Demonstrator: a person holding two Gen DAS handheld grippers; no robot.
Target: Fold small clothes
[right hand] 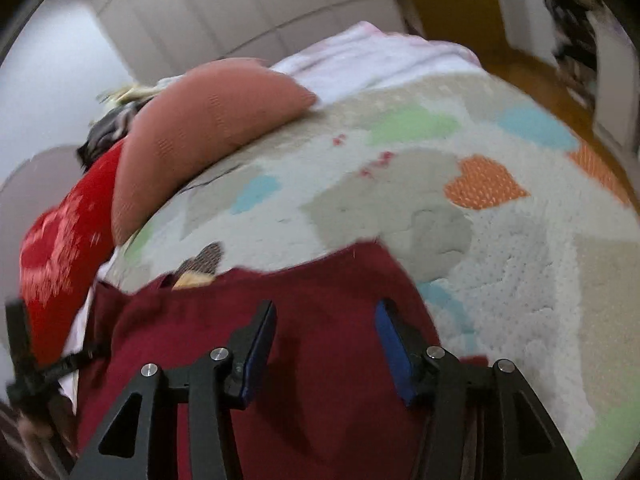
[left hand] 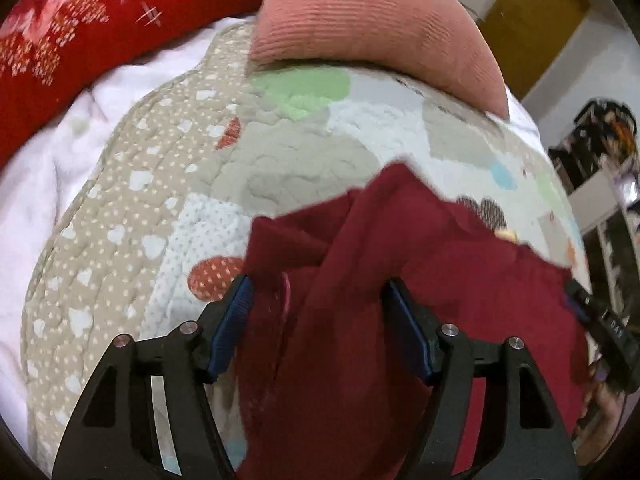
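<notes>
- Dark red garment [left hand: 360, 280] lying rumpled on the patchwork quilt [left hand: 168, 208] of the bed, spread between and beneath both tools, near edge bunched into ridges.
- Left tongs [left hand: 316, 300] spread wide, blue pads [left hand: 230, 328] either side of a raised fold; cloth lying between the jaws but not pinched.
- Right tongs [right hand: 326, 332] likewise wide apart, hovering over a flatter stretch of the same garment [right hand: 320, 360]; nothing gripped.
- Probably at the stage of picking hold points before a fold; no neat fold visible yet.
- Risk of closing on the thick ridge under the left tool: several layers caught at once, fold dragged crooked.
- Risk of pinching the quilt along with the garment, both being soft and pressed together, so the bedding lifts too.
- Risk of uneven pull: one tool on a bunched ridge, the other on flat cloth, likely skewing the edge.
- Pink cushion [left hand: 372, 20] and red patterned blanket [left hand: 72, 40] well apart at the far side, little chance of interference.
- Motion blur in both views; exact hem and sleeve positions impossible to tell.
</notes>
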